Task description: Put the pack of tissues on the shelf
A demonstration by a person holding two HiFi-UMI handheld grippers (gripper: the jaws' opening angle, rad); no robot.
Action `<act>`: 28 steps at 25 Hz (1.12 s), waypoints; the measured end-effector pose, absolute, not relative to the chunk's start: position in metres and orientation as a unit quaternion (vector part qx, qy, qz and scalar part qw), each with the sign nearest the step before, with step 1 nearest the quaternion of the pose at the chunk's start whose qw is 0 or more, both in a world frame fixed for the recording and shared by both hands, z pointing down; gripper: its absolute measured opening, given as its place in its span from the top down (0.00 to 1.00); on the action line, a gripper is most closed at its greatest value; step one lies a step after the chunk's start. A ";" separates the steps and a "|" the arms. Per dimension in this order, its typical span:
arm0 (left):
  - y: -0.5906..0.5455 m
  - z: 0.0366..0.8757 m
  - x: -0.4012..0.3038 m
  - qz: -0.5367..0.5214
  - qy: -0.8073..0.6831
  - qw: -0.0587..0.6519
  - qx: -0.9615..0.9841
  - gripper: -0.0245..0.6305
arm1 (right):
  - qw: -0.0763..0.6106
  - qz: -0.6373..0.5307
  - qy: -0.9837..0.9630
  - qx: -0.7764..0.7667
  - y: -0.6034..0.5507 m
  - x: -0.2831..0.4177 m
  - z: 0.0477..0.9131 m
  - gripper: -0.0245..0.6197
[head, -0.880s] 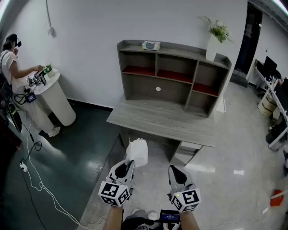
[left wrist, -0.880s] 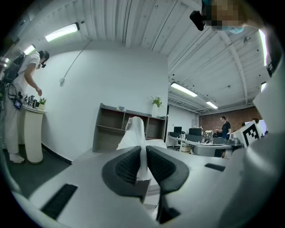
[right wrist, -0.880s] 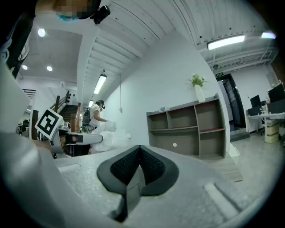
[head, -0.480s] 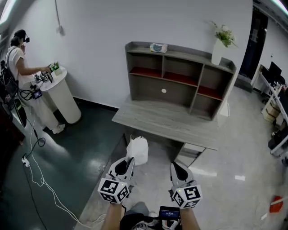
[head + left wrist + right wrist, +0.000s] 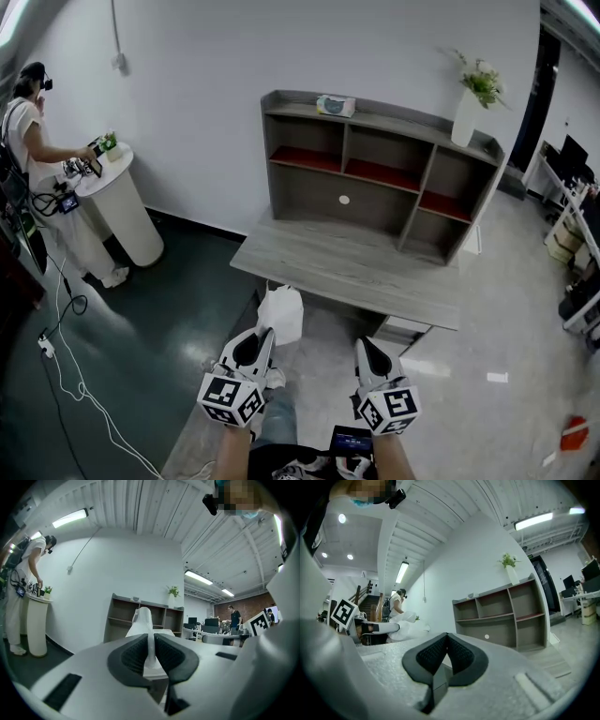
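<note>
While left gripper [image 5: 265,332] jaws are clamping the pack of tissues [image 5: 283,314] and right gripper [image 5: 364,345] jaws are resting together, the carry to the shelf [image 5: 344,150] is demanding a steady pinch.

Before me the shelf [image 5: 379,187] sits on the counter's [image 5: 347,267] rear; a vase [image 5: 465,118] tops its right end, a box [image 5: 336,105] its left.

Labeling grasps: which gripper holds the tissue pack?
The left gripper: its jaws pinch the white pack of tissues. The right gripper is shut with nothing between its jaws.
</note>
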State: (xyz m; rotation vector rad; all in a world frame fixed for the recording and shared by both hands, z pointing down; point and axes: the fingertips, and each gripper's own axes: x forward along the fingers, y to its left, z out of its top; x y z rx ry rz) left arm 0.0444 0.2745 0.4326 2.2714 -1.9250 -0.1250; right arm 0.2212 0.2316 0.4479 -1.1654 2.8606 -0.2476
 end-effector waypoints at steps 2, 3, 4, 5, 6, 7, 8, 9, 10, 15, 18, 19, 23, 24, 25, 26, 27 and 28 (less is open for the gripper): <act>0.249 0.438 0.026 -0.041 -0.642 0.080 0.761 0.90 | 0.022 -0.082 0.922 -0.379 0.205 0.203 0.452 0.95; 0.231 0.441 0.014 -0.044 -0.642 0.081 0.762 0.90 | 0.022 -0.082 0.921 -0.380 0.188 0.192 0.455 0.95; 0.211 0.444 0.002 -0.049 -0.641 0.081 0.762 0.90 | 0.021 -0.080 0.920 -0.383 0.169 0.181 0.458 0.95; 0.189 0.446 -0.011 -0.055 -0.639 0.081 0.763 0.90 | 0.019 -0.077 0.918 -0.388 0.148 0.169 0.461 0.95; 0.166 0.448 -0.025 -0.060 -0.637 0.081 0.764 0.91 | 0.016 -0.073 0.917 -0.392 0.127 0.157 0.463 0.95; 0.143 0.448 -0.039 -0.062 -0.634 0.083 0.766 0.91 | 0.013 -0.069 0.916 -0.396 0.105 0.144 0.464 0.95; 0.120 0.448 -0.052 -0.062 -0.630 0.085 0.769 0.91 | 0.009 -0.066 0.915 -0.399 0.084 0.130 0.464 0.95; 0.098 0.447 -0.064 -0.060 -0.626 0.087 0.773 0.91 | 0.005 -0.062 0.913 -0.402 0.063 0.117 0.462 0.95; 0.077 0.445 -0.076 -0.057 -0.621 0.087 0.777 0.91 | 0.002 -0.060 0.911 -0.408 0.042 0.104 0.461 0.95; -0.015 0.439 -0.133 -0.053 -0.603 0.091 0.791 0.91 | -0.012 -0.059 0.896 -0.441 -0.051 0.050 0.459 0.95; -0.057 0.441 -0.158 -0.048 -0.593 0.095 0.798 0.91 | -0.023 -0.042 0.899 -0.434 -0.090 0.024 0.455 0.95; -0.068 0.443 -0.165 -0.047 -0.591 0.097 0.800 0.91 | -0.026 -0.040 0.898 -0.437 -0.101 0.020 0.454 0.95; -0.104 0.448 -0.180 -0.047 -0.581 0.102 0.806 0.91 | -0.028 -0.046 0.890 -0.452 -0.131 0.011 0.456 0.95; -0.111 0.448 -0.182 -0.047 -0.578 0.104 0.808 0.91 | -0.029 -0.048 0.889 -0.455 -0.135 0.009 0.457 0.95; -0.118 0.448 -0.183 -0.048 -0.575 0.105 0.810 0.91 | -0.031 -0.049 0.888 -0.457 -0.139 0.007 0.457 0.95; -0.124 0.447 -0.183 -0.049 -0.572 0.104 0.812 0.91 | -0.033 -0.049 0.887 -0.457 -0.141 0.006 0.457 0.95; -0.130 0.444 -0.183 -0.051 -0.568 0.102 0.815 0.91 | -0.034 -0.049 0.887 -0.458 -0.144 0.004 0.458 0.95; -0.136 0.442 -0.184 -0.051 -0.564 0.099 0.818 0.91 | -0.034 -0.049 0.886 -0.460 -0.147 0.003 0.458 0.95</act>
